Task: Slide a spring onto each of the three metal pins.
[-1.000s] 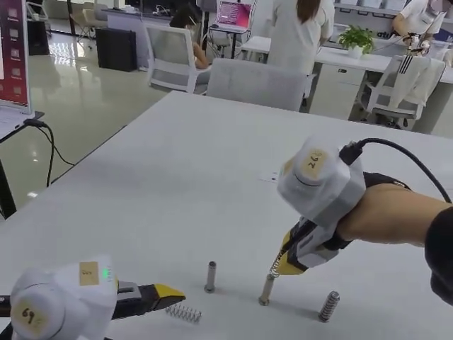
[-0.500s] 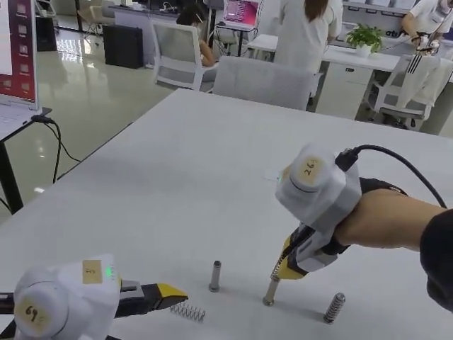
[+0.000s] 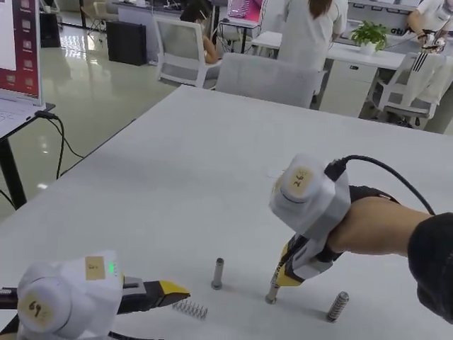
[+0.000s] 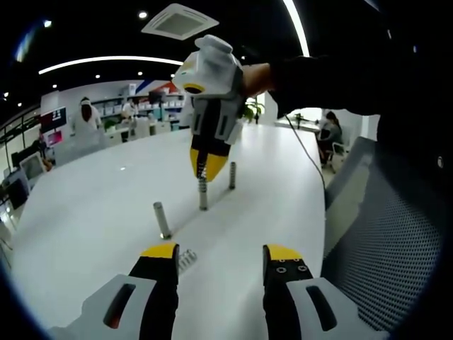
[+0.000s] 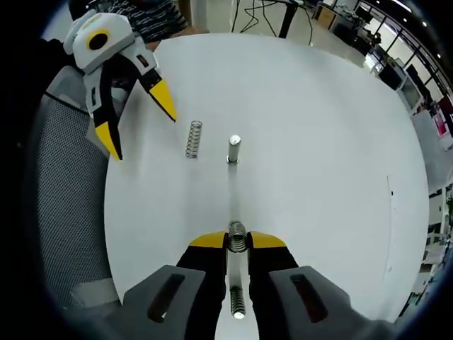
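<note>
My right gripper (image 3: 285,275) is shut on a spring (image 5: 238,235) and holds it upright right over the middle pin (image 3: 272,295); the spring's lower end meets the pin's top. A bare pin (image 3: 218,273) stands to the left. On the right, another pin (image 3: 337,306) wears a spring. A loose spring (image 3: 190,308) lies flat on the white table (image 3: 177,184), just ahead of my left gripper (image 3: 173,290), which is open and holds nothing. In the left gripper view the loose spring (image 4: 186,261) lies beside the left jaw tip and the bare pin (image 4: 162,219) stands beyond it.
Grey chairs (image 3: 262,81), desks and people stand beyond the table's far edge. A screen on a stand (image 3: 18,53) is off to the left. A black cable (image 3: 382,177) trails from my right gripper over the hand.
My right gripper has sunk a little with the spring, closer onto the middle pin. The head camera has shifted; the left gripper stays in place.
</note>
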Action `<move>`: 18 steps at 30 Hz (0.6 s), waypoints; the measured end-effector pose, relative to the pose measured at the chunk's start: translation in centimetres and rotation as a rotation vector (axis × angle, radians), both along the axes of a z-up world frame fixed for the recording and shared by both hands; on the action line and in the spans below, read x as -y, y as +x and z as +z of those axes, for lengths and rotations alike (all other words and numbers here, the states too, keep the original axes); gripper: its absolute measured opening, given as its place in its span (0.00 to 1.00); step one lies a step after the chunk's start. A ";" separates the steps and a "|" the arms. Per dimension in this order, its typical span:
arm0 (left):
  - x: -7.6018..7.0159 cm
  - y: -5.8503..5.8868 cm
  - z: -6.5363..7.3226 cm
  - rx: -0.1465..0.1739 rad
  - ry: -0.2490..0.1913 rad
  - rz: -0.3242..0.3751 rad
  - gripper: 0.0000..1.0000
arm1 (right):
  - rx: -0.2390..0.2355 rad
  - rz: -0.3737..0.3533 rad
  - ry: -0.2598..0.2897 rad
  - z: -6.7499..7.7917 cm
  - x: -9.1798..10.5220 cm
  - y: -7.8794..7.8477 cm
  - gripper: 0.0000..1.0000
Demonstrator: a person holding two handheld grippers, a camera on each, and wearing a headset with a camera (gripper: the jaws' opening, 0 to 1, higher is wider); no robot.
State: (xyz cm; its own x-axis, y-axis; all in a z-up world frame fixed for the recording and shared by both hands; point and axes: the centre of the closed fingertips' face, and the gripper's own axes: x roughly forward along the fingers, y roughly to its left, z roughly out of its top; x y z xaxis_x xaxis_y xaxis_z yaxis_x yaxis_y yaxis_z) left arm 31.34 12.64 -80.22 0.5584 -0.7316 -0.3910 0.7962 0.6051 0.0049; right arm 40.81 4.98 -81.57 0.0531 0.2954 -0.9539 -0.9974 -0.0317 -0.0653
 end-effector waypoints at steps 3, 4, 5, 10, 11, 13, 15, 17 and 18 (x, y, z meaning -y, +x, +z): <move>0.0 0.0 0.0 -0.001 0.001 0.001 0.41 | -0.005 -0.003 -0.006 -0.6 0.0 0.0 0.08; -0.1 0.0 0.0 0.000 0.001 0.001 0.41 | -0.006 -0.005 -0.006 -0.7 0.0 0.0 0.08; -0.1 0.0 0.0 -0.001 0.001 0.002 0.41 | -0.008 -0.006 -0.007 -0.9 0.0 0.0 0.08; -0.2 0.0 -0.1 -0.002 0.001 0.006 0.41 | -0.007 -0.007 -0.018 -1.7 0.0 0.0 0.08; -0.2 0.0 -0.1 -0.001 0.001 0.006 0.41 | -0.007 -0.006 -0.020 -1.8 0.0 0.0 0.08; -0.2 0.0 -0.1 -0.002 0.002 0.006 0.41 | -0.008 -0.007 -0.022 -1.9 0.0 0.0 0.08; -0.2 0.0 -0.1 -0.002 0.002 0.007 0.41 | -0.014 -0.011 -0.025 -2.2 0.0 -0.1 0.08; -0.3 0.0 -0.1 -0.002 0.002 0.009 0.41 | -0.019 -0.011 -0.028 -2.4 0.0 -0.2 0.08; -0.3 0.0 -0.1 -0.002 0.002 0.010 0.41 | -0.022 -0.012 -0.031 -2.5 0.0 -0.2 0.08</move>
State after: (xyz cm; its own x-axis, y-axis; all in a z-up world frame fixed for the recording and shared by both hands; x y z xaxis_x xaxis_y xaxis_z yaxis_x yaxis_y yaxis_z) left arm 31.34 12.92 -80.33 0.5648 -0.7254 -0.3935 0.7901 0.6130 0.0042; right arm 40.61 4.93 -84.10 0.0352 0.2653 -0.9635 -0.9989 -0.0216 -0.0424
